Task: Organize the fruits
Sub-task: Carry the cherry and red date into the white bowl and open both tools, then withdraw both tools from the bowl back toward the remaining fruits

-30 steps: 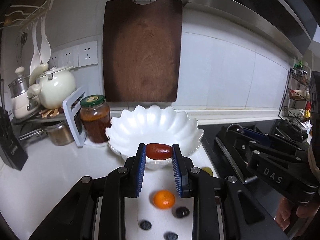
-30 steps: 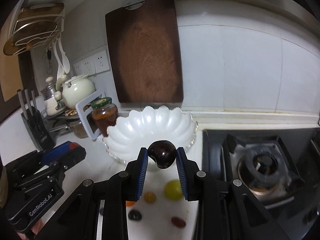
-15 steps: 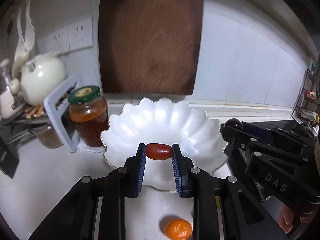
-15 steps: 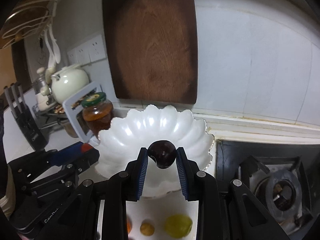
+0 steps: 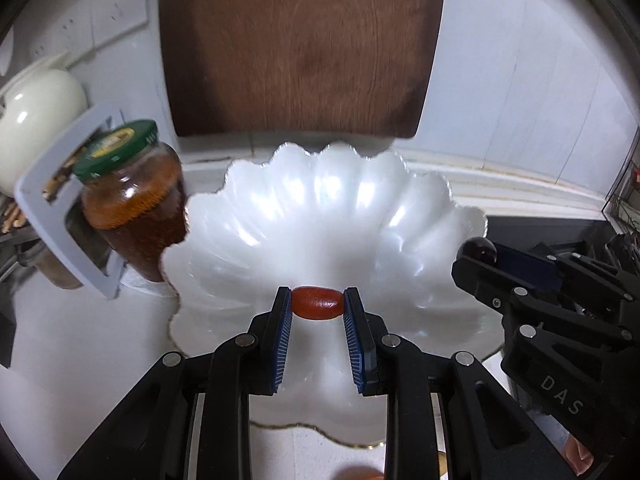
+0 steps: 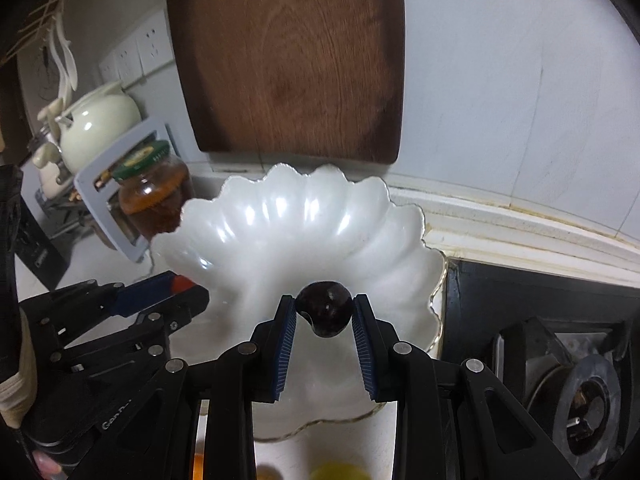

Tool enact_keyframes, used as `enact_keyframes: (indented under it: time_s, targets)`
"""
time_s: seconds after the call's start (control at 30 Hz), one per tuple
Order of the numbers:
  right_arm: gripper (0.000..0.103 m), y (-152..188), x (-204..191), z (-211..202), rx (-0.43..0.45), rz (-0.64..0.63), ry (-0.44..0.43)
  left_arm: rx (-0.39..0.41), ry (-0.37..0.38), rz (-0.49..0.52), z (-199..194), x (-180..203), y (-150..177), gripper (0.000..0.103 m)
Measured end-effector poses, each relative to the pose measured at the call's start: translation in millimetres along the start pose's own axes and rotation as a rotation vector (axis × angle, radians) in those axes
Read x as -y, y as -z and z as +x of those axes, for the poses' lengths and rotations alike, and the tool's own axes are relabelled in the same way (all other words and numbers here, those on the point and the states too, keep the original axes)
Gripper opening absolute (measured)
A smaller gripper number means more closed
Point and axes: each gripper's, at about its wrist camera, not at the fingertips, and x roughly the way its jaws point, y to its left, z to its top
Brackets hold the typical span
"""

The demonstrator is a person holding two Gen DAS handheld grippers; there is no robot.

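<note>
My left gripper [image 5: 318,304] is shut on a small oblong red fruit [image 5: 317,303] and holds it over the near part of a white scalloped bowl [image 5: 320,208]. My right gripper [image 6: 324,312] is shut on a dark round plum-like fruit [image 6: 325,309] over the same bowl [image 6: 304,220]. The right gripper also shows in the left wrist view [image 5: 520,280] at the bowl's right rim, the left gripper in the right wrist view [image 6: 132,300] at its left rim. The bowl looks empty inside. Orange and yellow-green fruits [image 6: 332,472] lie on the counter below.
A green-lidded jar [image 5: 132,196] and a grey frame [image 5: 60,204] stand left of the bowl. A dark wooden cutting board [image 5: 300,48] leans on the wall behind. A cream teapot [image 6: 96,124] is at far left, a black gas stove [image 6: 560,360] at right.
Both grippers have moved forward with their fruits, from short of the bowl to over it. The fruits on the counter have slid almost out of view below.
</note>
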Motion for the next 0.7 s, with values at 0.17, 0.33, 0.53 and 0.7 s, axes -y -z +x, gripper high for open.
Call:
enact_keyframes:
  time_s: [0.17, 0.33, 0.53, 0.7]
  targets:
    - [0.031, -1, 4, 14, -0.044, -0.002, -0.008, -0.042, -0.014, 0.016, 14, 3, 0, 0.027]
    - [0.033, -1, 6, 26, -0.086, 0.004, -0.005, -0.070, -0.034, 0.037, 21, 3, 2, 0.042]
    - [0.048, 2, 10, 21, -0.082, 0.015, 0.018, -0.050, -0.062, 0.022, 11, -2, 4, 0.055]
    - [0.048, 5, 13, 5, -0.060, 0.030, 0.030, -0.007, -0.093, 0.023, -13, -3, 8, 0.061]
